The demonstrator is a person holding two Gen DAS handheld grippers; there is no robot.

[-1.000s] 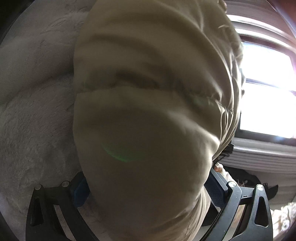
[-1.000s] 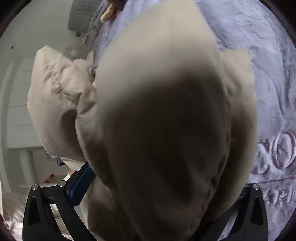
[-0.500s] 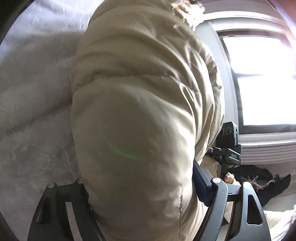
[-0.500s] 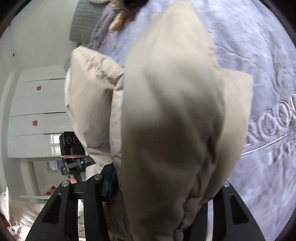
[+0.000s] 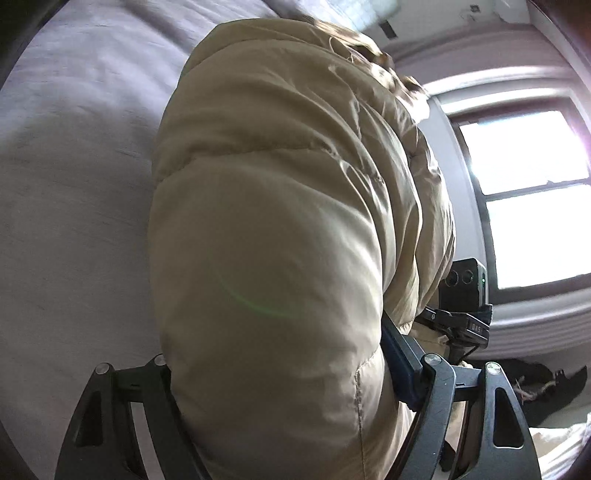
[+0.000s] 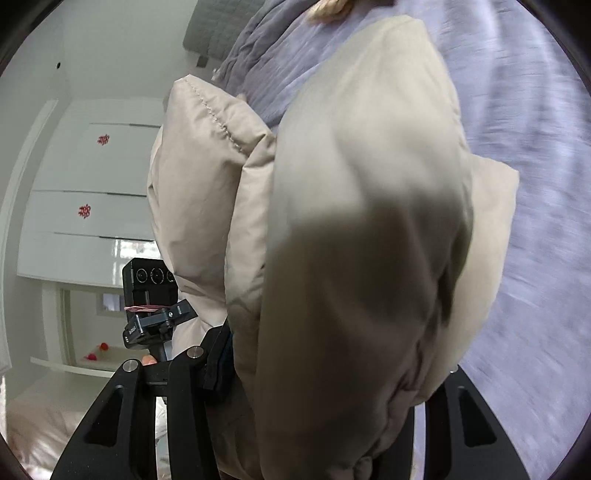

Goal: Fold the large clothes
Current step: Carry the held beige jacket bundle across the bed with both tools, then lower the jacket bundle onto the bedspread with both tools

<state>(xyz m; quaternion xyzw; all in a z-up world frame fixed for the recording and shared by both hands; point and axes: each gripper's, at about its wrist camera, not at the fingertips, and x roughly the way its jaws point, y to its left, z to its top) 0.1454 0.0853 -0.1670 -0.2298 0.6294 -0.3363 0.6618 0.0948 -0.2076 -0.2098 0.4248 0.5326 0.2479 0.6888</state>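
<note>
Left wrist view: the left tool [image 5: 280,398] is clamped on one beige puffer jacket [image 5: 280,221], whose quilted bulk fills the centre of the frame and hides the fingertips. One dark tool arm shows at lower left and one at lower right, with a blue pad [image 5: 400,365] pressed against the fabric on the right. Only this view shows one bright window [image 5: 532,199] at the right edge and a dark heap [image 5: 546,387] on the floor at lower right. The other tool's camera unit [image 5: 463,291] appears just right of the jacket.

Right wrist view: the right tool [image 6: 325,387] is likewise clamped on the jacket [image 6: 354,240], which rises from the lower centre to the top of the frame; a stitched hem edge juts out at upper left. Only this view shows white cabinet doors [image 6: 85,184] at the left, bearing two red decals, and a grey quilted headboard [image 6: 218,29] at the top. One camera unit [image 6: 151,295] sits at centre left.

Both views show a lavender plush bed cover [image 6: 535,110] behind the jacket, at the left in the left wrist view [image 5: 74,184]. Whether the jacket's far end touches the bed cannot be told.
</note>
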